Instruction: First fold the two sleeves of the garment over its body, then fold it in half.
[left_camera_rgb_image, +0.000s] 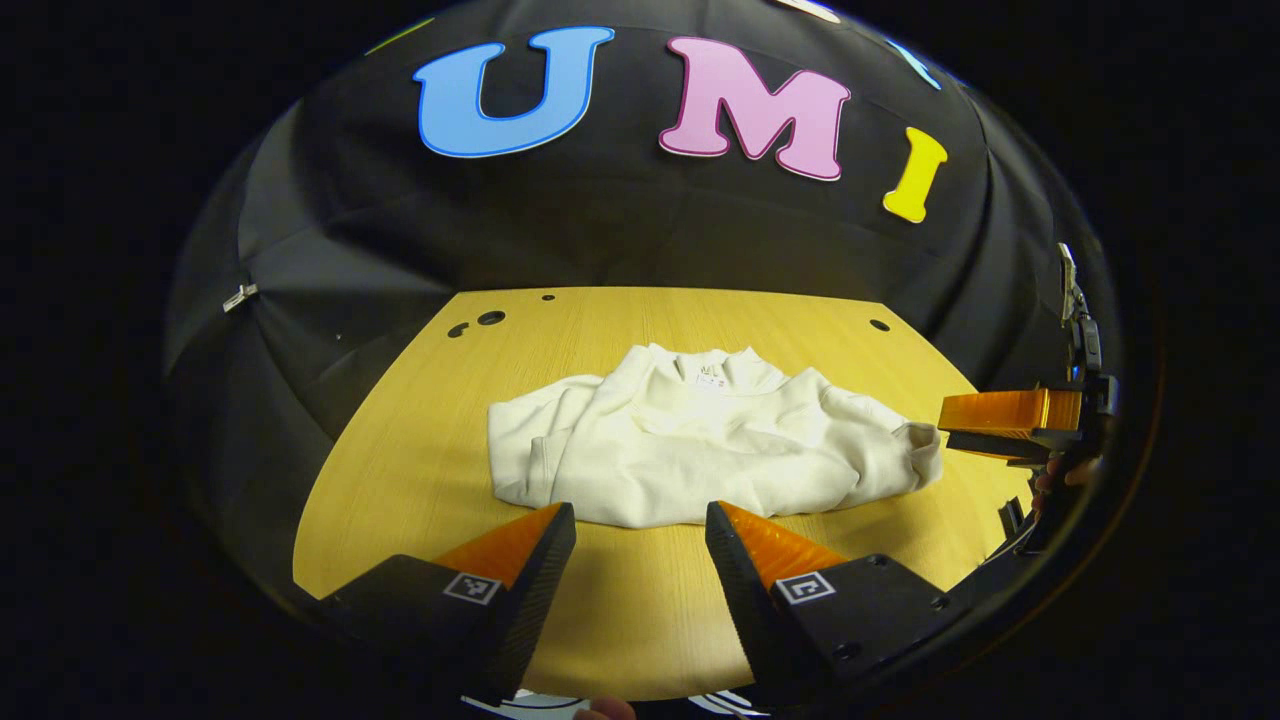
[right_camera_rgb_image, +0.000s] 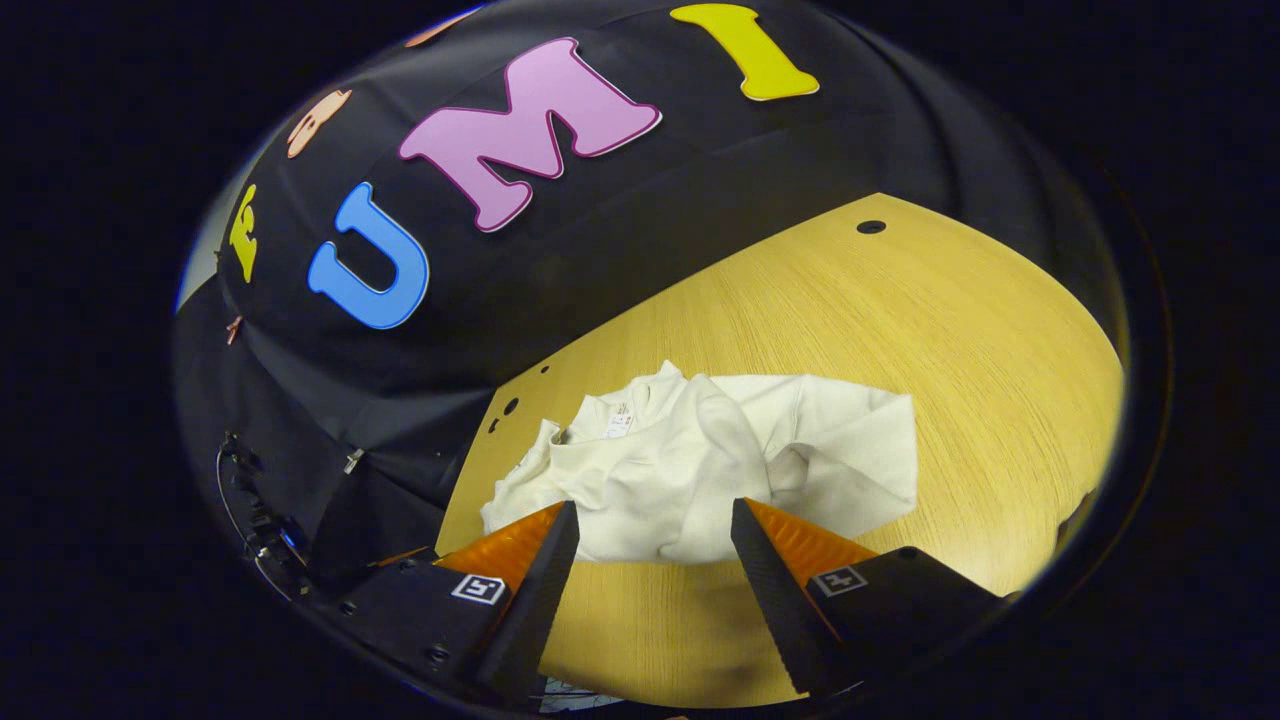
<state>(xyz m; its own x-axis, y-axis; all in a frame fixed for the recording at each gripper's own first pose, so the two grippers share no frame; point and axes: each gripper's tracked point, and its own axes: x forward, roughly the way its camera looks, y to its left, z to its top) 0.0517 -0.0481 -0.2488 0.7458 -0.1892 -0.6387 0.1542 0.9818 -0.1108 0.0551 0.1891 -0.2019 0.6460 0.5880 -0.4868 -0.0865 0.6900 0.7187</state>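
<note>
- Here, a big yellow wooden table (left_camera_rgb_image: 640, 610) sits in front of the black cloth wall (left_camera_rgb_image: 600, 220). It has a few small dark holes (left_camera_rgb_image: 490, 318) near its far edge.
- A white garment (left_camera_rgb_image: 690, 450) lies near the middle of the table. It is bunched and wrinkled, not flat. Its neck, with a small tag (left_camera_rgb_image: 712, 374), points toward the wall.
- In the left gripper view, one sleeve (left_camera_rgb_image: 880, 440) sticks out to the right side and ends in a crumpled cuff. The other side is folded into a lumpy pile — I cannot tell just where that sleeve ends.
- In the right gripper view, the garment (right_camera_rgb_image: 700, 470) lies just past the finger tips, and part of it is folded over the body.
- The left gripper (left_camera_rgb_image: 640, 525) is above the near edge of the table. Its two orange and black fingers are wide apart and hold nothing. The near hem of the garment is just in front of them.
- The right gripper (right_camera_rgb_image: 648, 525) is spread wide too — nothing is between its fingers.
- In the left gripper view, the right gripper (left_camera_rgb_image: 1010, 425) is at the far right, with its tips just beside the sleeve cuff. A bit of a hand (left_camera_rgb_image: 1060, 475) is behind it.
</note>
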